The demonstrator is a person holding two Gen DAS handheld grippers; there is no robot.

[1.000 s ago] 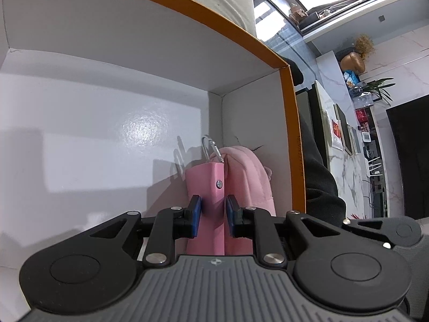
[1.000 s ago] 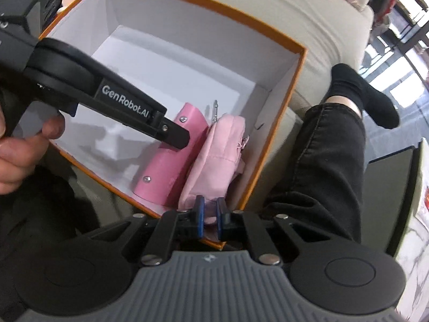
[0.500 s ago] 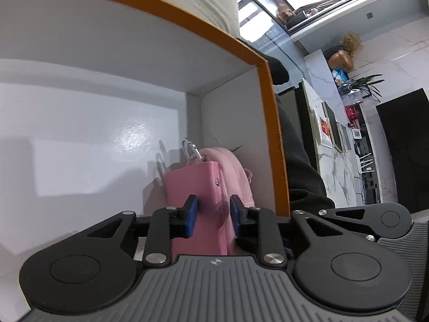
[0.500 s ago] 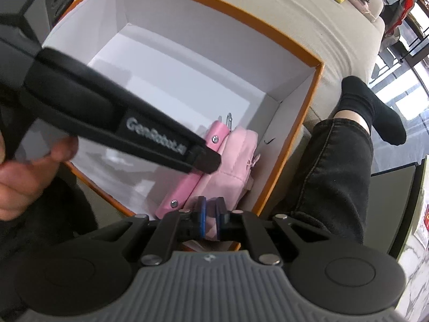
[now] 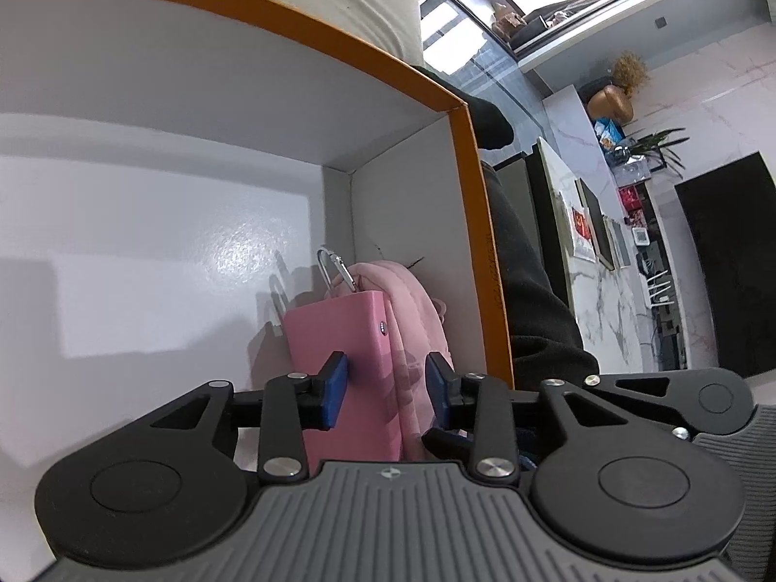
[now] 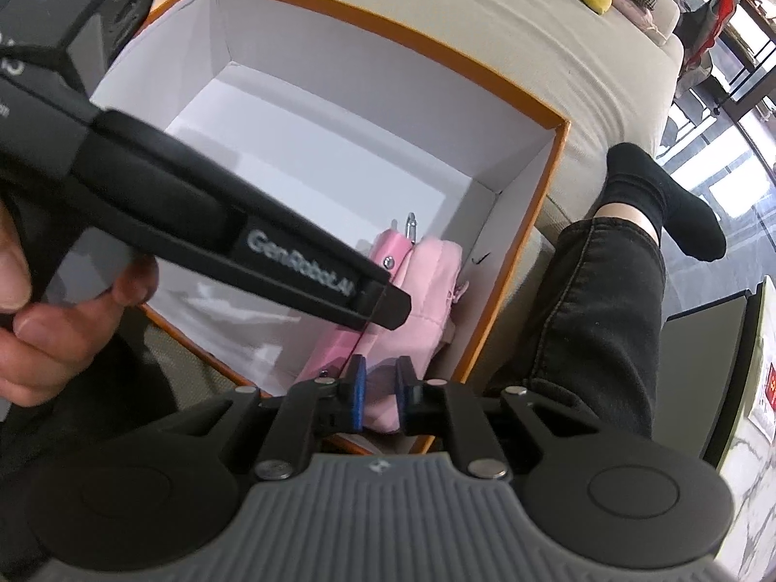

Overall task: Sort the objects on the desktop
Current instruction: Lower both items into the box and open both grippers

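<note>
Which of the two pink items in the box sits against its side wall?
The soft pink pouch: padded fabric, against the box wall. The flat pink case with metal studs stands beside it, further from the wall.

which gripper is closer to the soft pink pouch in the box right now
Right. The right gripper sits directly over the soft pink pouch, its jaws opening with the pouch's end between them. The left gripper, also opening, straddles the pink case beside it.

Left tongs point(image 5: 385, 396) opening, pads now off pink case point(image 5: 347, 363); right tongs point(image 6: 379, 394) opening.
</note>
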